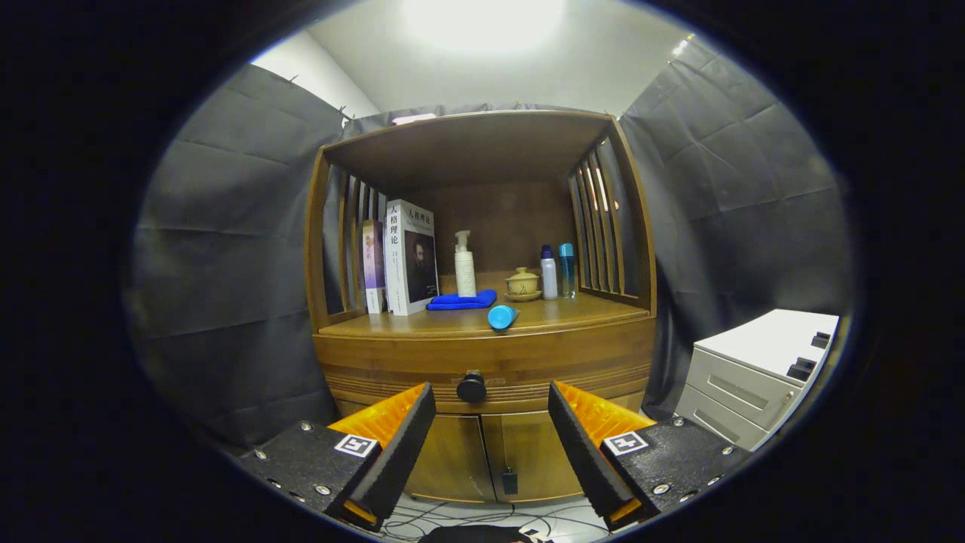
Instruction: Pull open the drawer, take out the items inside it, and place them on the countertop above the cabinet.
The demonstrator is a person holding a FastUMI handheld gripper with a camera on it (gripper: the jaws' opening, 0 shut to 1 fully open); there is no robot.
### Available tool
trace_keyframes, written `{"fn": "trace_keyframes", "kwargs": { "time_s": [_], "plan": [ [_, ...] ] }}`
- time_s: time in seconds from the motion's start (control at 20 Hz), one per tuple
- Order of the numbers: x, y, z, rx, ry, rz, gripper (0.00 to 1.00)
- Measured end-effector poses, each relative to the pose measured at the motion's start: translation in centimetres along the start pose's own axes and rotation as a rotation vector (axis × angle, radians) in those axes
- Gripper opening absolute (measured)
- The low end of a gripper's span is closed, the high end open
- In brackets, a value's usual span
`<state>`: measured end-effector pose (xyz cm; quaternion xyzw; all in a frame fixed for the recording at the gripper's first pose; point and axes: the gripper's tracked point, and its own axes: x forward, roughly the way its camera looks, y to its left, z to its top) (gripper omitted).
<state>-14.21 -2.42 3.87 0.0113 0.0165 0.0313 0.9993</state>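
The gripper (491,422) has its fingers spread wide, holding nothing, with open air all around them. The cabinet (482,362) stands ahead, its drawer (422,369) closed. The knob (471,388) sits at 12 o'clock from the gap, beyond the fingertips and untouched. On the countertop (573,309) a blue cap (501,317) lies at the front edge, just above the knob.
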Motion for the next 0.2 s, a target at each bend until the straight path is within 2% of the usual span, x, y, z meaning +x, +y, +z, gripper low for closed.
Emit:
{"fn": "trace_keyframes", "kwargs": {
  "time_s": [0.2],
  "plan": [
    [0.06,-0.20,-0.19,0.008,0.009,-0.002,0.94]
  ]
}}
